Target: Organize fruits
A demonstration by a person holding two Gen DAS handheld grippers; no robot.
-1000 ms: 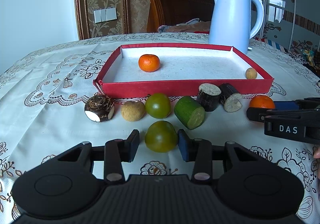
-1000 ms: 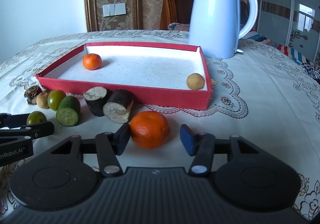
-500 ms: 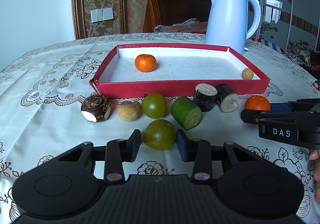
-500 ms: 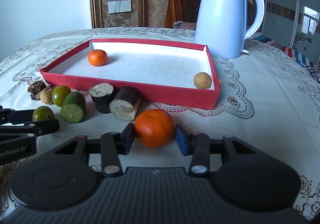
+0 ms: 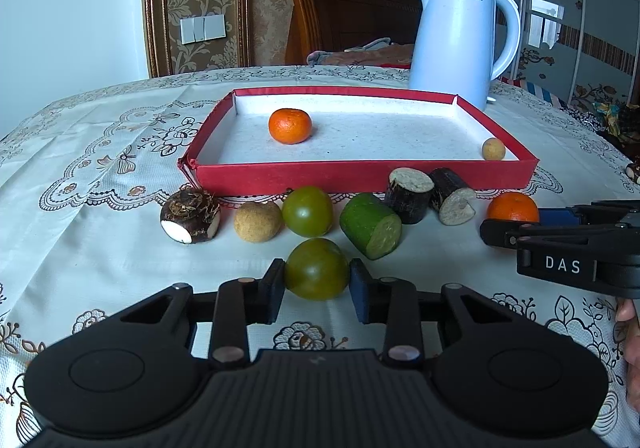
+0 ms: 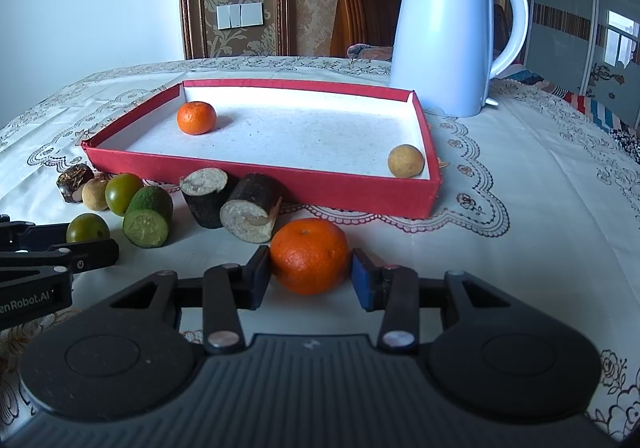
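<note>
Left wrist view shows the left gripper (image 5: 317, 284) low over the counter (image 5: 100, 248), its jaws closing on a green tomato (image 5: 317, 268) that sits between them, and both pads look pressed to its sides. Just past it lie another green tomato (image 5: 307, 211), a cut green gourd piece (image 5: 370, 225), a small tan fruit (image 5: 257, 221), a brown root chunk (image 5: 190, 215) and two dark cane pieces (image 5: 430, 195). Behind them is the red tray (image 5: 360, 178) (it has one orange (image 5: 290, 125) and one small tan ball (image 5: 493, 148) inside). A white kettle (image 5: 456, 48) stands behind the tray.

Right wrist view shows the right gripper (image 6: 310, 275) with its jaws snug on an orange (image 6: 309, 256) resting on the counter, just in front of the tray's near right corner
</note>
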